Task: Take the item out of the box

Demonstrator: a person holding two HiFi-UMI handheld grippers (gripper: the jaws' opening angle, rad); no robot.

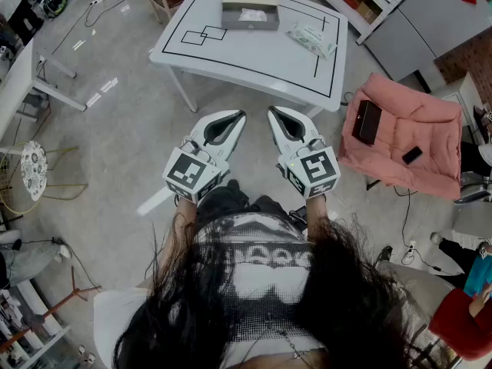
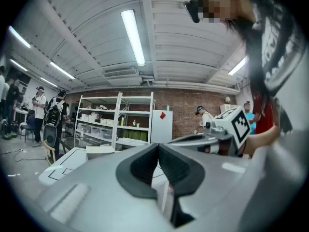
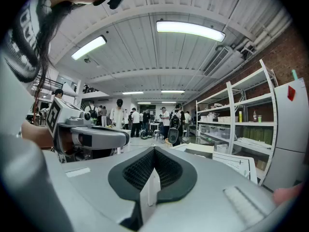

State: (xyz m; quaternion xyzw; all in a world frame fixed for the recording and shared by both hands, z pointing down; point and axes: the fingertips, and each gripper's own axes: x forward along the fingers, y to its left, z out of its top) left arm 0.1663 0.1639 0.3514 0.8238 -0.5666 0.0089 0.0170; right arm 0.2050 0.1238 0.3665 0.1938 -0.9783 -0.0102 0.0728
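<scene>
While L gripper [image 1: 238, 115] & R gripper [image 1: 274, 112] hang shut, empty, box [image 1: 250, 24] w/ item [image 1: 250, 14] sits well ahead on table [image 1: 254, 58].

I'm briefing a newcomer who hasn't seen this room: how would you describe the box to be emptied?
Find the white table marked with black lines. Near its far edge sits the open box, grey-walled, with a white item lying inside. Unlike the flat greenish packet to its right, it has upright walls.
</scene>
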